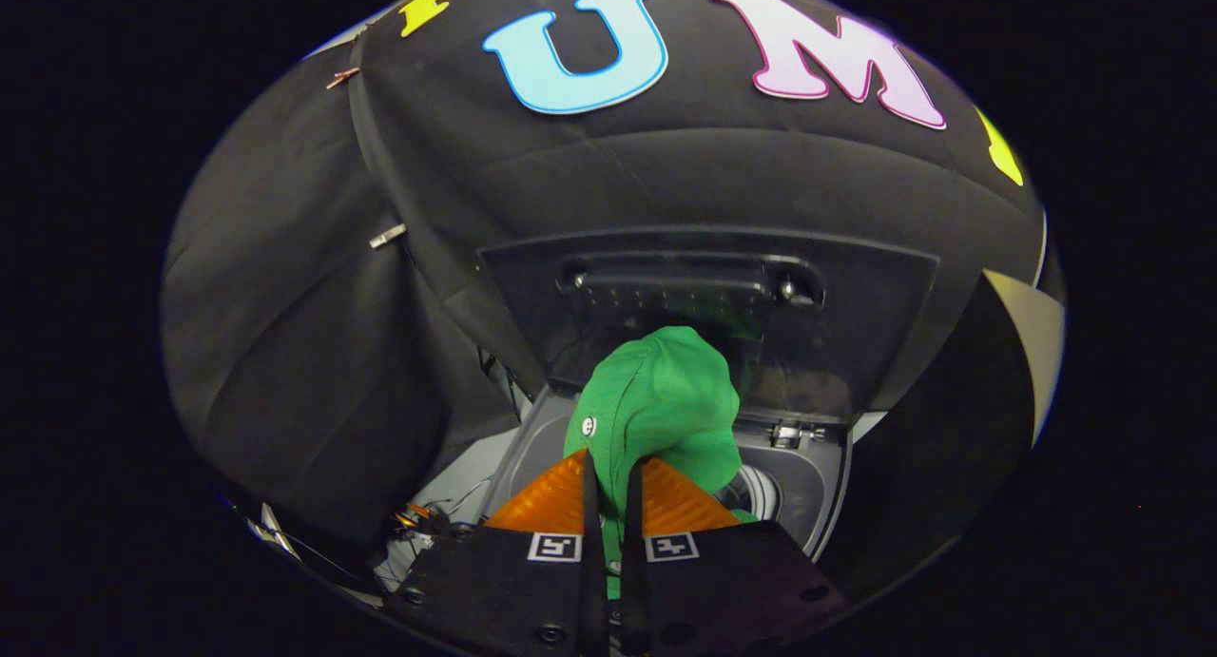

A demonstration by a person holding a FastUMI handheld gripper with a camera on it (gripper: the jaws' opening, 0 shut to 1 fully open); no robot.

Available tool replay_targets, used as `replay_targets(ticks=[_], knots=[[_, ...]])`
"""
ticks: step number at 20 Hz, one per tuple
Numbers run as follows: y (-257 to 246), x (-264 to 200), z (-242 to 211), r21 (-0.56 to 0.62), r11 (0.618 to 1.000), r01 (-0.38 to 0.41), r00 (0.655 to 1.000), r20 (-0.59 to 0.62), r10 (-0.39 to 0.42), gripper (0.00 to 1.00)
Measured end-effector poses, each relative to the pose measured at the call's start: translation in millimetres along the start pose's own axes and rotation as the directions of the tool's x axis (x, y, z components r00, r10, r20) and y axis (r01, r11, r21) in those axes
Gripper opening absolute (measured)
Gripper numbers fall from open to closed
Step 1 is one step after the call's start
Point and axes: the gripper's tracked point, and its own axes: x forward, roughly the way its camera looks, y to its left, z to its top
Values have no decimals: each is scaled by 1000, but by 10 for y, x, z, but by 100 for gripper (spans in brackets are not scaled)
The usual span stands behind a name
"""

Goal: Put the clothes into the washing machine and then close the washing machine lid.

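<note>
Orange fingers (666, 500) sit right under the cam, pinched nearly together w/ green cloth squeezed in the narrow gap, so I read the gripper (610, 491) as clamped on the green garment (666, 400). Garment bunches up and fwd from the tips in a rounded lump, a small white button showing on its left side; a bit more green peeks out below the right finger. Long axis of the bundle runs roughly along the fingers, out ahead of them.

Key relation for me: washing machine (808, 486) opening lies just beyond and below the garment. I can see the grey top deck and a slice of the drum's rim past the right finger, w/ the bundle hanging over it or just short of it; can't tell which from this angle. Lid (856, 315) stands raised behind the opening, its dark inner face toward me.

My call: clothes not yet in the drum, lid still up. Next I'd push fwd and down so the lump is over the drum mouth, then let go. Risk: cloth catching on the deck edge.
</note>
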Motion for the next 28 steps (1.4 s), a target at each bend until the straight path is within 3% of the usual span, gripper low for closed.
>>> replay_targets(ticks=[5,6,12,24,28], knots=[[-228,321,-272,33,996,87,993,-80,-85,10],[-255,354,-344,37,995,91,991,-98,-87,17],[-473,320,-468,-42,978,202,971,-125,-206,100],[-198,-200,-132,-61,988,144,989,-23,-145,100],[-175,-401,55,-58,985,161,986,38,-159,100]])
